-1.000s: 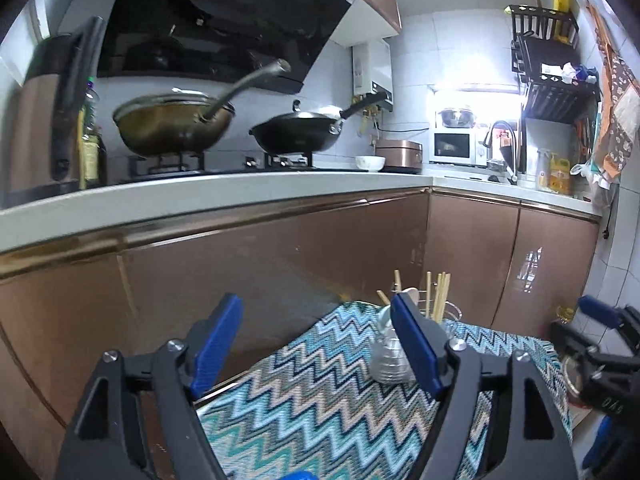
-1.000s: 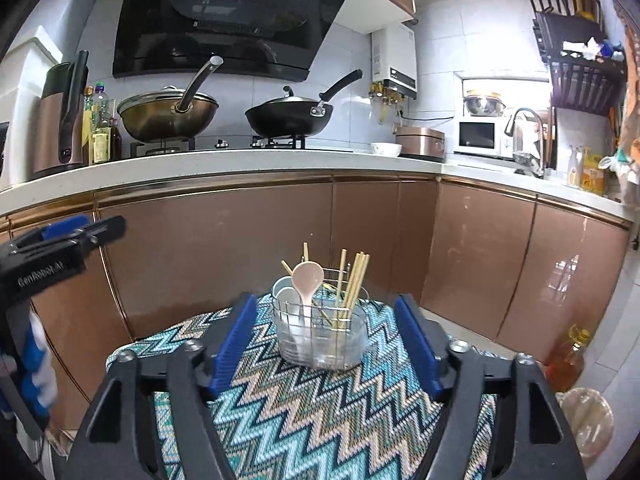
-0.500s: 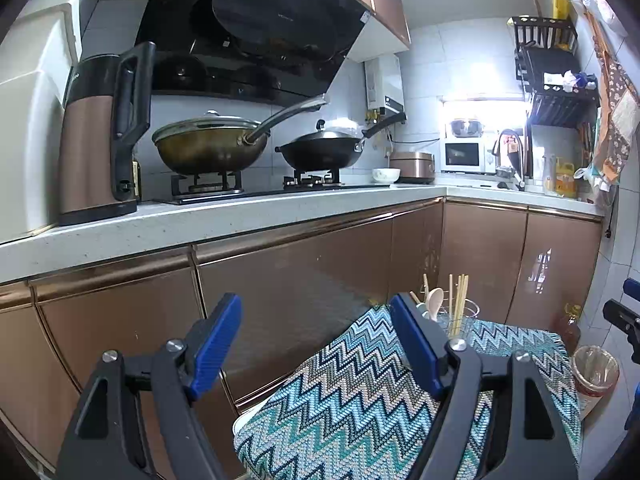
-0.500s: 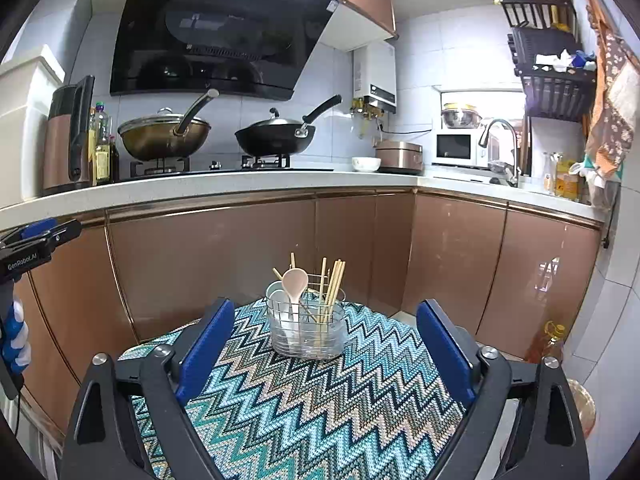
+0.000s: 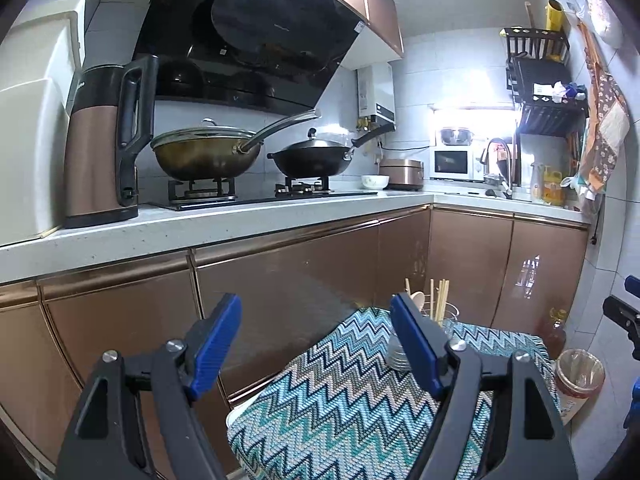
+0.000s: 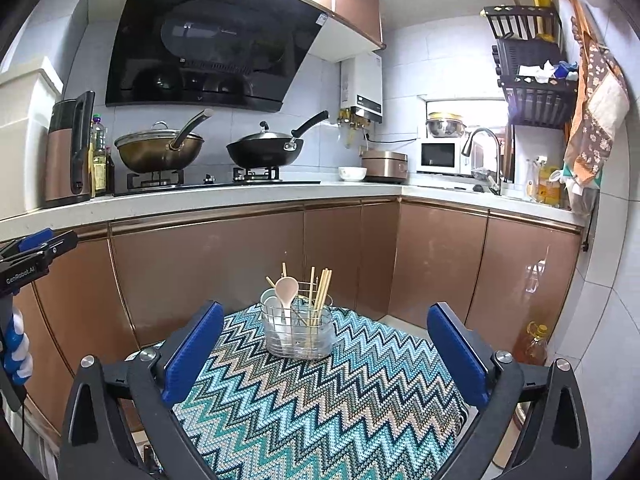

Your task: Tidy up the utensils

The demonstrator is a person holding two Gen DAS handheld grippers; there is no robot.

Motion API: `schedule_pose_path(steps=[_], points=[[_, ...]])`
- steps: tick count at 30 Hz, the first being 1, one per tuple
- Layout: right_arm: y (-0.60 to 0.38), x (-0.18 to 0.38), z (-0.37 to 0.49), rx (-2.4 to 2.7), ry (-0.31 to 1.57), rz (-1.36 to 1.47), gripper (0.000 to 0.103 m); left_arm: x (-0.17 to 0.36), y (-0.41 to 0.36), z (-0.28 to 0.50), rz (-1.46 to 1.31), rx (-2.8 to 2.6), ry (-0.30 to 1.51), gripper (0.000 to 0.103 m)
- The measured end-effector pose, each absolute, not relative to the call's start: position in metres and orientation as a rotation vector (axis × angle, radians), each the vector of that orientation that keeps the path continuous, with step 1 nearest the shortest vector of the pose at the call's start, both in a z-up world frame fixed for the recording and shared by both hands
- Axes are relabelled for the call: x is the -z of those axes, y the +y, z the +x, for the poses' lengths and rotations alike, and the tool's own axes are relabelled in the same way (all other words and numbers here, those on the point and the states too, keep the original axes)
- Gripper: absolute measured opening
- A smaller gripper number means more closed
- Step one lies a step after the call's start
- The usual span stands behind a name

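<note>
**Spotter:** Since the earlier frame your right gripper [image 6: 324, 354] has backed away from the utensil holder [image 6: 299, 332], so the holder looks smaller and farther off, and more of the zigzag cloth [image 6: 320, 400] shows in front of it. Your left gripper [image 5: 316, 346] has pulled back too; a tall kettle [image 5: 106, 148] now stands large at the left of its view.

**Operator:** Where does the holder sit now?

**Spotter:** It stands upright on the far part of the cloth-covered desk, ahead of your right gripper and between the lines of its two blue pads, well clear of both. A wire frame rings a clear tub. Inside, a pale spoon [image 6: 285, 292] stands bowl-up on the left, and wooden chopsticks [image 6: 322, 292] lean on the right.

**Operator:** And the grippers?

**Spotter:** Your right gripper's jaws are opening, spread wide, with nothing between the pads. Your left gripper is spread as well and carries nothing; its right pad covers part of the holder in the left view.

**Operator:** Anything around the desk?

**Spotter:** Brown cabinet doors [image 6: 208, 276] run behind it under a white counter. On the stove sit a lidded brass-coloured wok [image 6: 158, 152] and a black wok [image 6: 264, 150]. An oil bottle [image 6: 532, 344] stands on the floor at the right.
</note>
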State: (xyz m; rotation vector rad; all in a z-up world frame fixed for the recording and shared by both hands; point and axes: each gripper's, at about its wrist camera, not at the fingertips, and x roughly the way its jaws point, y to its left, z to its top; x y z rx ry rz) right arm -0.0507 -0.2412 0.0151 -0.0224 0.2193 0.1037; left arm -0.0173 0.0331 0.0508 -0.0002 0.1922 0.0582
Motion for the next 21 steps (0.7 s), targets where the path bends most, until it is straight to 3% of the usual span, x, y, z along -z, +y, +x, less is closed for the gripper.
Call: schedule_pose_path(steps=[21], points=[[-0.246, -0.01, -0.057, -0.017, 0.287, -0.007, 0.102, -0.044, 0.0, -0.022, 0.017, 0.011, 0.204, 0.076]])
